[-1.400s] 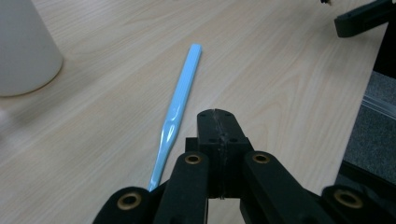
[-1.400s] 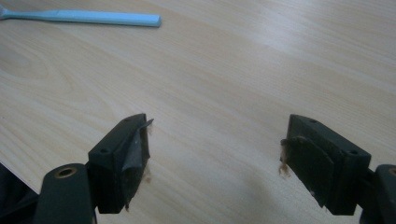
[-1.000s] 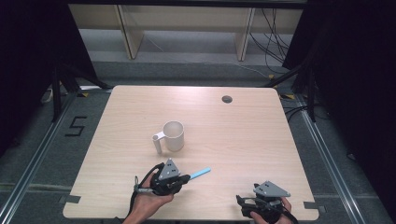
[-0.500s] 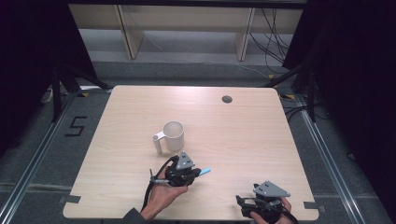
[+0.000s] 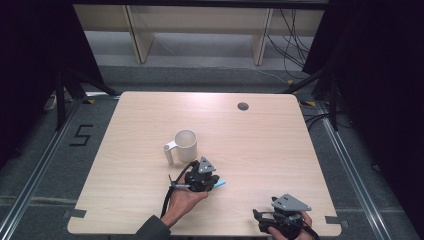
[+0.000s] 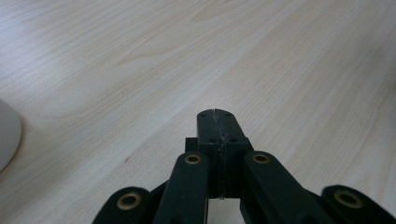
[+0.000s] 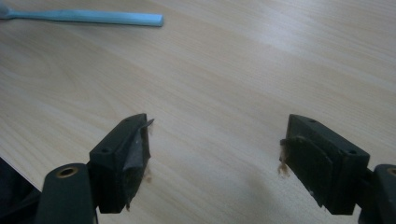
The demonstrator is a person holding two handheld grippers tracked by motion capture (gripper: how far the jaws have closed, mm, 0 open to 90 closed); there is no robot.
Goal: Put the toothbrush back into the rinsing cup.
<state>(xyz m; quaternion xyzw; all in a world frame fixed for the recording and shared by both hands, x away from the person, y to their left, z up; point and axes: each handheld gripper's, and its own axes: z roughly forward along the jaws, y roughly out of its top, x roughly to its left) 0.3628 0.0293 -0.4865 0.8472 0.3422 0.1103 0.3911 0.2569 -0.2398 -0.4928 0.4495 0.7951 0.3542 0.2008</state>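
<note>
Tongs first. Left gripper point(image 6: 215, 122): clenched, jaws pressed flat together, nothing seen between them, held low over bare wood. Right gripper point(image 7: 215, 154): released, jaws wide apart and empty, parked near the front right corner of the pale wooden table point(image 5: 270, 150).

Lay flat on the wood, just beside the left gripper in the high view: a thin light-blue flat plastic stick point(image 5: 220, 184), one end poking out to the right. Could not tell whether touching. Lay well apart from the right gripper's open jaws.

Likely step, by judgement: lifting that stick. Called for opening the jaws first, backing off enough to bring the stick into sight between them, then straddling it across its narrow width and closing low, since so thin a piece would slide sooner than rise.

Stood near on the far left: a white ceramic mug point(image 5: 186, 144), handle turned leftward, worth a wide berth. Had open room to the right and toward the far edge, up to a small grey round cable hole point(image 5: 243, 106). Front edge close behind both hands.
</note>
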